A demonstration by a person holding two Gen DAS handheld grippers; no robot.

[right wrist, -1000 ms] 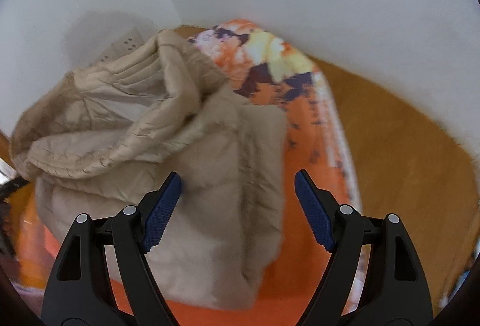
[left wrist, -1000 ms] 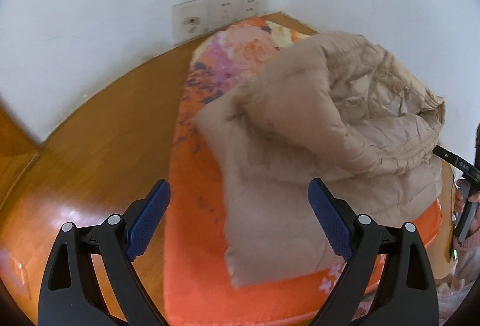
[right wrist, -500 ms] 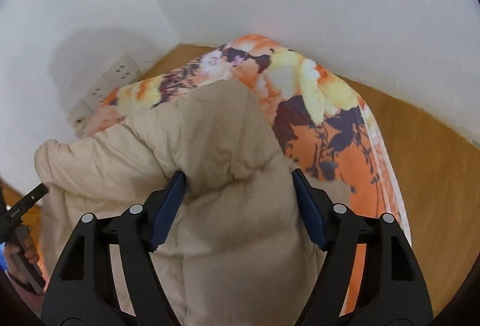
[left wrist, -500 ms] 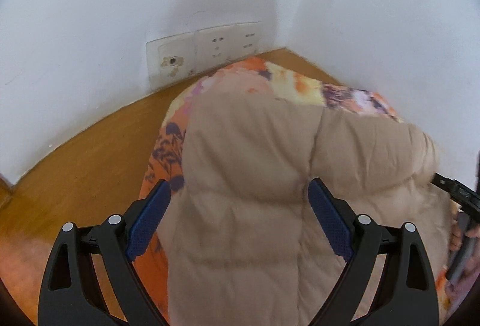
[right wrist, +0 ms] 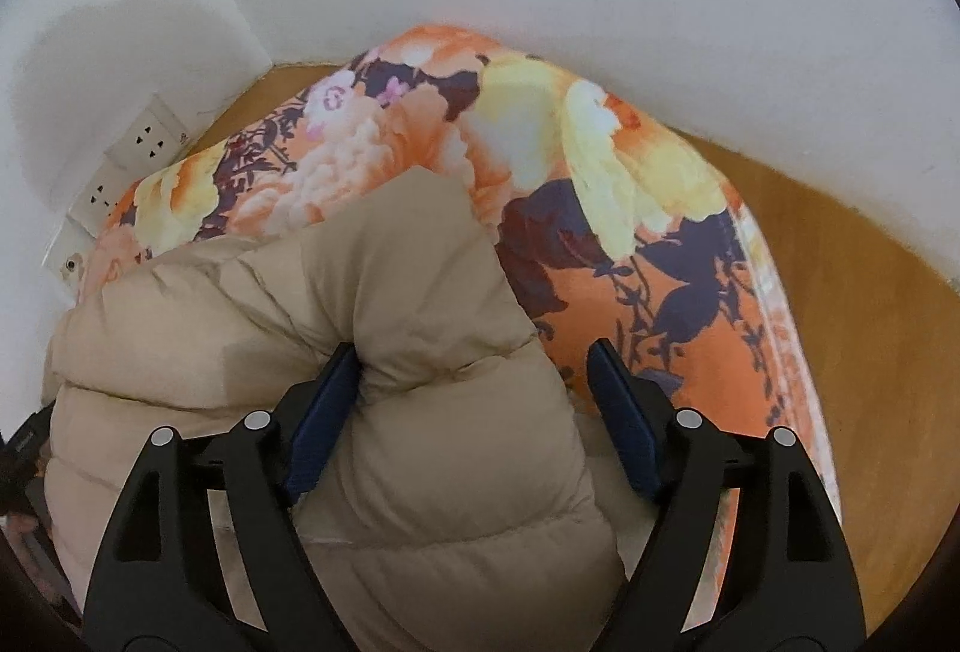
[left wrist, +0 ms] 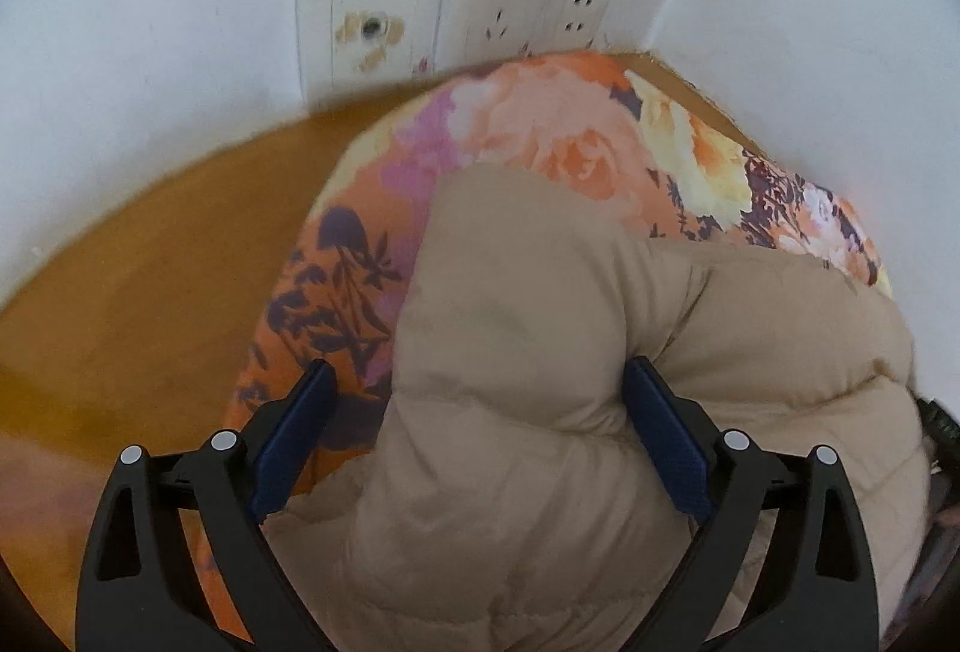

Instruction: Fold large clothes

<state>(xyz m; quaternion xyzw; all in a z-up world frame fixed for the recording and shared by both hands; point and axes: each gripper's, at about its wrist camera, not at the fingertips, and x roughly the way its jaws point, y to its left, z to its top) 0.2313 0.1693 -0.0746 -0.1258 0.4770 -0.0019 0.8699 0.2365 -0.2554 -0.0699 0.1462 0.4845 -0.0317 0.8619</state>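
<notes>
Beige quilted puffer jacket (left wrist: 540, 412) bunched on orange floral padded mat (left wrist: 540, 130) | left tongs (left wrist: 474, 436) and right tongs (right wrist: 474, 412) released, spread astride jacket folds | likely pressing the fold flat

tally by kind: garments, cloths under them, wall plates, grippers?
Beige padded jacket: 1
Floral orange cloth under it: 1
Wall plates: 3
Grippers, jaws wide around jacket folds: 2, left gripper, right gripper
Total: 7
</notes>
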